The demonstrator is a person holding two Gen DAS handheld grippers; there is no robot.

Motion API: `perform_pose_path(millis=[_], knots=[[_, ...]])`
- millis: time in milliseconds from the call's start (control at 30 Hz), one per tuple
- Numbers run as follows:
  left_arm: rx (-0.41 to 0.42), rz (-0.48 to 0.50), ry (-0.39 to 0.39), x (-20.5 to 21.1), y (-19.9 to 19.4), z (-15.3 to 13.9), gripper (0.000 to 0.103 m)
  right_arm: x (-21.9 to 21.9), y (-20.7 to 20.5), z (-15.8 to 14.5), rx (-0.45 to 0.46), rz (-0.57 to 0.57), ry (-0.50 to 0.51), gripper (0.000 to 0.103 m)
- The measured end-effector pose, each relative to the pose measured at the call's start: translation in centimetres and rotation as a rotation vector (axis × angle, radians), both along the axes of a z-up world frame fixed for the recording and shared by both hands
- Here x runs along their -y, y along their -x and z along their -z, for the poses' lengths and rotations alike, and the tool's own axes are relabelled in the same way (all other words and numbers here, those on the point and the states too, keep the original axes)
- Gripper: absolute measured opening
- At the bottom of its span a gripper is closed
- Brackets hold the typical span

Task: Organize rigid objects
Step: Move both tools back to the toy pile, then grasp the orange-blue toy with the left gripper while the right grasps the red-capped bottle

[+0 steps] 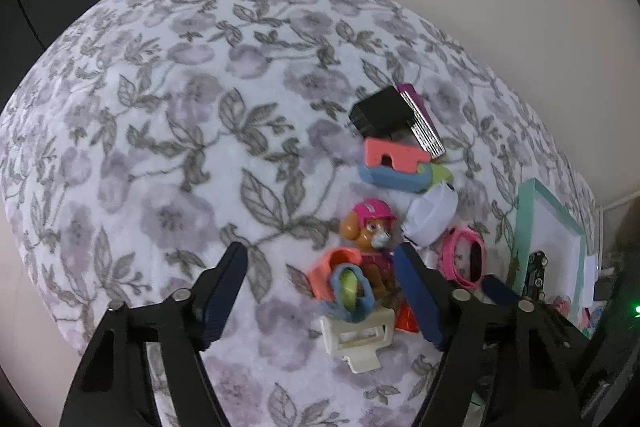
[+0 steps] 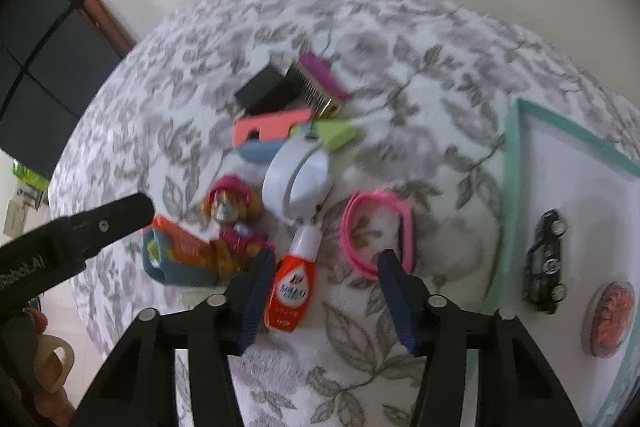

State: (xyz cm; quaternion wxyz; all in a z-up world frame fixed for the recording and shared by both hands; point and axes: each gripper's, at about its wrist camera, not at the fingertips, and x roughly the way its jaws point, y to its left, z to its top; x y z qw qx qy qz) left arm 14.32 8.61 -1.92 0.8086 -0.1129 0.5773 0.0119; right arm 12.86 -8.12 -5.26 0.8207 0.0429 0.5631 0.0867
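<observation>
A pile of small toys lies on the floral blanket [image 1: 160, 131]. My left gripper [image 1: 320, 247] is open over a pup figure with a pink helmet [image 1: 372, 235], an orange piece [image 1: 332, 267], a blue ring [image 1: 352, 291] and a white buckle [image 1: 360, 339]; its right finger stands close beside the figure. My right gripper [image 2: 326, 259] is open around a red glue bottle [image 2: 290, 291], which lies near its left finger. A pink wristband [image 2: 376, 235] lies at its right fingertip. The pup figure [image 2: 230, 207] is up and to the left.
Further back lie a black box [image 2: 264, 87], a purple comb [image 2: 320, 83], a pink block [image 2: 272, 127], a green piece [image 2: 332, 133] and a white round case [image 2: 300, 183]. A mint-rimmed white tray [image 2: 510, 187] at right holds a black toy car [image 2: 546, 259] and a round tin [image 2: 610, 319].
</observation>
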Motion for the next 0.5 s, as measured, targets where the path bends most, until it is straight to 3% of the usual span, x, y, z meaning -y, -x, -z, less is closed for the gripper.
perform_pose_path(millis=[233,300,500], knots=[[-0.049,0.045,-0.003,1.5,0.0,1.6,0.055,-1.5,0.2,1.8,-0.062,-0.062,0.0,0.047],[-0.068,0.046,0.004,1.7,0.0,2.3,0.045,-1.7,0.2,2.4,-0.077,-0.071,0.011,0.044],[-0.094,0.052,0.0,1.9,-0.1,3.6,0.035,-2.4,0.1,2.7,-0.077,-0.088,-0.006,0.035]])
